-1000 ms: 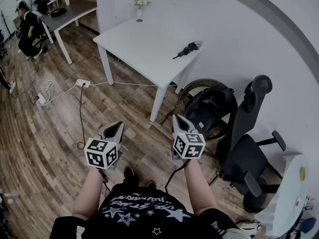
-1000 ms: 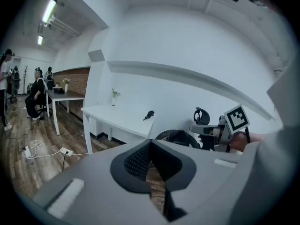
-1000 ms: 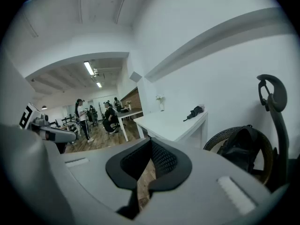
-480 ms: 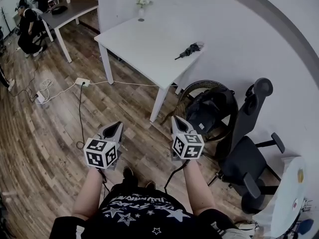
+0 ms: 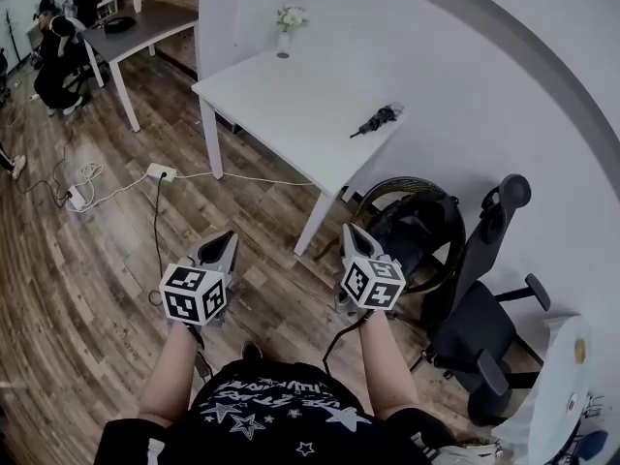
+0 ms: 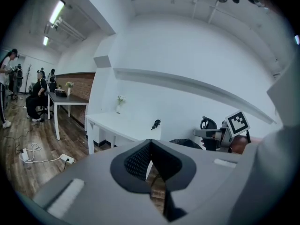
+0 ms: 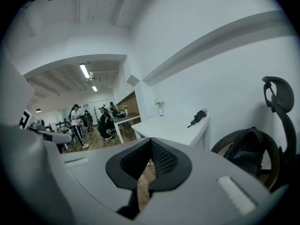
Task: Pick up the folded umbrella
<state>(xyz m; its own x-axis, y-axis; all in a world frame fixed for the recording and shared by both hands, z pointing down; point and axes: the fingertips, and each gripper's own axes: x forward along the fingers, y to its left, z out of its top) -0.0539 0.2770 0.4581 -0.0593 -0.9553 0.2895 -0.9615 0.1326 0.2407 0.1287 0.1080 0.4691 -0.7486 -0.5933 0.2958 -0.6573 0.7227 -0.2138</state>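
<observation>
A small black folded umbrella lies on a white table near its far right edge, close to the wall. It shows small in the left gripper view and in the right gripper view. Both grippers hang over the wooden floor, well short of the table. My left gripper has its jaws together and holds nothing. My right gripper is likewise shut and empty.
A small vase of flowers stands at the table's far corner. A round wicker chair holding a black bag and a black office chair stand right of the table. A power strip and cables lie on the floor. People sit at a far desk.
Both grippers have moved forward toward the table, and the view has shifted with them. The umbrella has not moved. Both jaws stay shut.
</observation>
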